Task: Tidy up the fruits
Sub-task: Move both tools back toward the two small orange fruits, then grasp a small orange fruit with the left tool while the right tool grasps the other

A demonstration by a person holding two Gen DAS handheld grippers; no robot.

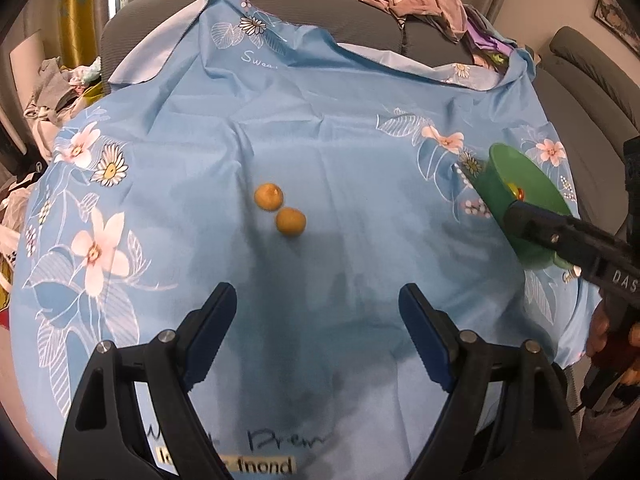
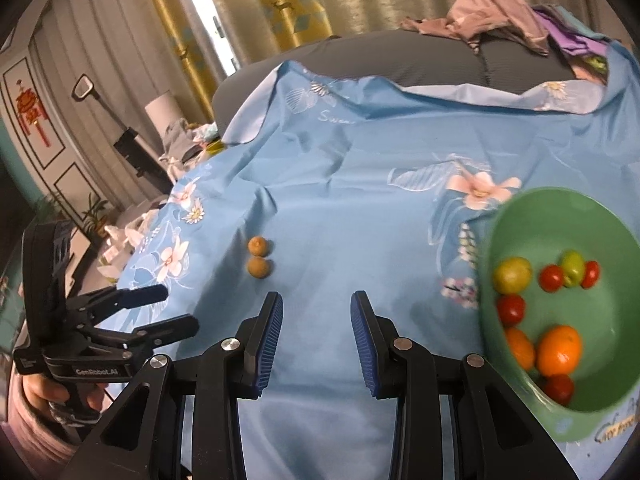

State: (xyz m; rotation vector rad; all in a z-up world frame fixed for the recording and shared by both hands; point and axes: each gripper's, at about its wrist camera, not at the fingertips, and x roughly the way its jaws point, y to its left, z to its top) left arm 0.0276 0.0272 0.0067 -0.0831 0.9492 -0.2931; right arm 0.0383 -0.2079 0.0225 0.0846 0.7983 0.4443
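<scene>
Two small tan round fruits lie touching near the middle of the blue floral cloth; the right wrist view shows them too. My left gripper is open wide and empty, short of the fruits. It also shows at the left of the right wrist view. My right gripper has its jaws a narrow gap apart with nothing between them. From the left wrist view it reaches across the green bowl. The bowl holds oranges, small red fruits and yellow-green fruits.
The cloth covers a grey sofa. Piled clothes lie on its back right. More clutter sits beyond the cloth's left edge. Curtains hang behind. A hand holds the left gripper.
</scene>
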